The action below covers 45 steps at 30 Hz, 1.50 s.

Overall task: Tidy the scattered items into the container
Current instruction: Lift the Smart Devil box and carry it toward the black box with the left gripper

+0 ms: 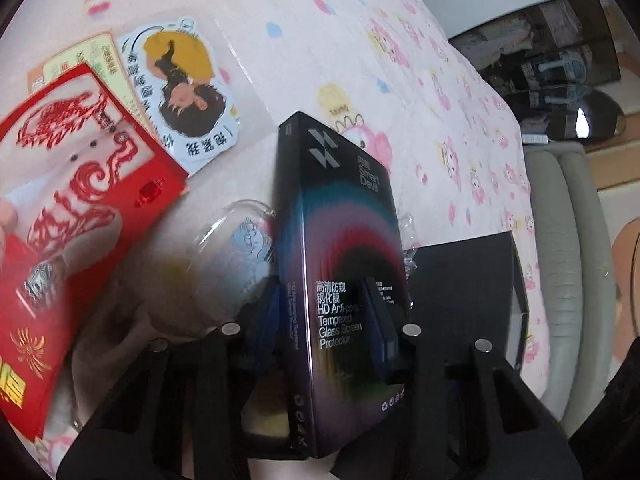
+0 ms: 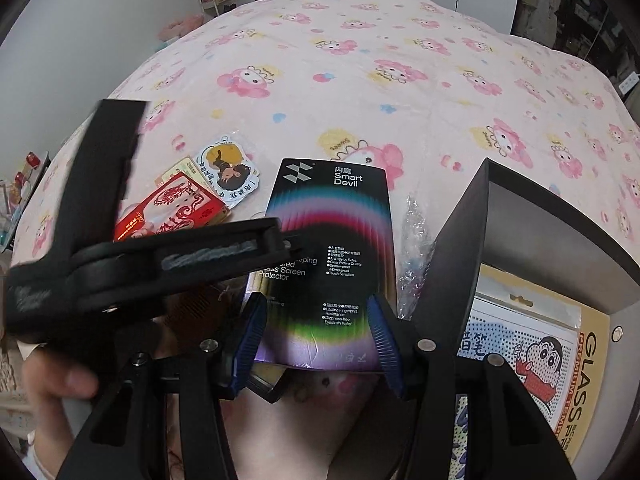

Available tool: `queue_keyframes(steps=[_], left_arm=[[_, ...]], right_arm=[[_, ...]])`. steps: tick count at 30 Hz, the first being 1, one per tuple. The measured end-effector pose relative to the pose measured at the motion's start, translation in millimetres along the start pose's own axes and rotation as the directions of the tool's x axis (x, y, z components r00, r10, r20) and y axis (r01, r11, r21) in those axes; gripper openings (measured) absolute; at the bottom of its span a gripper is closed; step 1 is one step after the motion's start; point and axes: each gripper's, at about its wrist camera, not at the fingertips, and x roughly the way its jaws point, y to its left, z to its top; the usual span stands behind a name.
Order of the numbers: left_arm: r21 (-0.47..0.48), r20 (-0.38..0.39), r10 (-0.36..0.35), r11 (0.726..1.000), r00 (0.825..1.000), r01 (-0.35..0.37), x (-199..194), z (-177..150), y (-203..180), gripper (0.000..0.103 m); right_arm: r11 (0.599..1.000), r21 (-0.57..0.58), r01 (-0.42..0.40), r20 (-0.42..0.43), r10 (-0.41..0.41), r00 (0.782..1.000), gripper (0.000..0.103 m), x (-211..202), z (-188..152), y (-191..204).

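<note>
A black Smart Devil screen-protector box (image 1: 344, 216) (image 2: 328, 216) is held tilted above the pink bedspread. My right gripper (image 2: 316, 304) is shut on it, its blue pads pressing the box's two long edges. My left gripper (image 1: 322, 284) comes from the left and is shut on the same box, one pad on the printed face and one behind the spine; one of its fingers (image 2: 224, 246) lies across the face. The black container (image 2: 480, 240) (image 1: 472, 280) stands open to the right with flat packs inside. A red envelope (image 1: 72, 208) (image 2: 176, 208) and a cartoon sticker (image 1: 180, 92) (image 2: 228, 168) lie to the left.
Cards (image 1: 92, 56) lie under the envelope, a clear plastic case (image 1: 240, 236) sits beside the box, and crinkled wrap (image 2: 412, 240) lies by the container. A hand (image 2: 60, 380) is at lower left. A dark screen (image 1: 560, 80) and grey padding (image 1: 560, 240) lie past the bed's right edge.
</note>
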Motion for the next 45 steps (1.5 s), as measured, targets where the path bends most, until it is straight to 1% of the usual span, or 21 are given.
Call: queue_keyframes(steps=[4,7,9,13,14,15,16,18,21,23,25,27,28,29,31,34,35,38,40,42,45], left_arm=[[0.022,0.047,-0.011,1.0,0.999,0.01,-23.8,-8.4,-2.0,0.029],[0.013,0.091,0.038,0.999,0.995,-0.04,-55.9,-24.9,7.1,0.028],[-0.039,0.107,0.032,0.999,0.994,-0.027,-74.0,-37.4,23.9,0.028],[-0.193,0.086,0.05,0.981,0.995,-0.032,-92.4,-59.3,68.2,0.03],[-0.201,0.1,0.05,0.979,0.994,-0.029,-95.2,-58.4,70.6,0.032],[-0.202,0.119,0.07,0.978,0.99,-0.045,-97.9,-56.9,70.9,0.034],[-0.199,0.143,0.126,0.975,0.982,-0.096,-100.0,-55.4,68.9,0.039],[-0.198,0.162,0.18,0.969,0.97,-0.147,-97.8,-54.1,65.3,0.041],[-0.192,0.13,0.184,0.969,0.974,-0.158,-86.3,-50.0,65.4,0.041],[-0.179,0.097,0.181,0.971,0.979,-0.161,-76.3,-45.9,65.0,0.047],[-0.178,0.047,0.162,0.972,0.986,-0.152,-64.6,-42.0,69.2,0.053],[-0.178,0.039,0.163,0.972,0.986,-0.154,-63.8,-44.5,68.9,0.053],[-0.177,0.045,0.168,0.971,0.985,-0.158,-66.7,-46.7,67.8,0.049],[-0.177,0.055,0.17,0.971,0.984,-0.158,-71.4,-49.9,66.3,0.046],[-0.172,0.09,0.172,0.973,0.981,-0.155,-82.9,-56.7,61.9,0.046],[-0.147,0.139,0.246,0.963,0.959,-0.225,-91.9,-59.8,53.2,0.047],[-0.144,0.127,0.254,0.961,0.959,-0.236,-87.9,-58.1,53.5,0.047],[-0.162,0.07,0.245,0.959,0.967,-0.231,-73.6,-49.9,64.2,0.048],[-0.167,0.046,0.234,0.96,0.971,-0.223,-67.8,-48.2,66.8,0.051],[-0.146,0.035,0.229,0.964,0.973,-0.221,-68.8,-52.1,64.9,0.051],[-0.115,0.032,0.203,0.973,0.979,-0.198,-80.1,-60.9,59.8,0.051]], right_arm=[[0.999,0.033,-0.033,-0.004,0.033,0.999,0.049,-3.2,-2.3,-2.4],[0.995,0.05,-0.082,-0.013,0.083,0.996,0.049,-6.3,-9.6,1.6],[0.989,0.048,-0.139,-0.026,0.14,0.99,0.051,-9.0,-16.9,10.9],[0.983,-0.01,-0.186,-0.033,0.185,0.982,0.055,-11.0,-24.4,36.0],[0.982,-0.015,-0.19,-0.045,0.19,0.981,0.056,-8.1,-24.7,41.3],[0.982,-0.024,-0.189,-0.057,0.187,0.981,0.056,-3.6,-24.0,46.2],[0.983,-0.034,-0.181,-0.068,0.178,0.982,0.057,1.3,-23.3,50.8],[0.987,-0.037,-0.155,-0.09,0.152,0.984,0.058,13.5,-21.9,55.0],[0.996,-0.002,-0.092,-0.109,0.091,0.99,0.058,31.1,-22.5,48.2],[0.998,0.033,-0.048,-0.121,0.052,0.991,0.059,42.5,-23.6,41.6],[0.998,0.031,-0.063,-0.132,0.067,0.989,0.061,49.0,-26.2,45.2],[0.991,0.058,-0.12,-0.168,0.128,0.978,0.069,56.2,-29.7,46.3],[0.988,0.07,-0.139,-0.174,0.149,0.973,0.071,57.6,-31.7,46.1],[0.984,0.084,-0.158,-0.179,0.171,0.969,0.071,57.1,-33.6,45.2],[0.969,0.102,-0.226,-0.203,0.242,0.949,0.068,53.2,-39.2,45.8],[0.942,0.121,-0.313,-0.223,0.333,0.916,0.064,46.3,-49.2,50.7],[0.942,0.128,-0.309,-0.212,0.33,0.92,0.064,46.0,-50.0,49.8],[0.963,0.129,-0.235,-0.176,0.256,0.951,0.064,54.3,-46.2,46.6],[0.953,0.185,-0.24,-0.169,0.271,0.948,0.065,64.3,-43.8,39.8],[0.944,0.226,-0.239,-0.159,0.278,0.947,0.061,65.9,-41.5,34.6],[0.954,0.203,-0.219,-0.136,0.249,0.959,0.058,50.0,-41.6,37.8]])
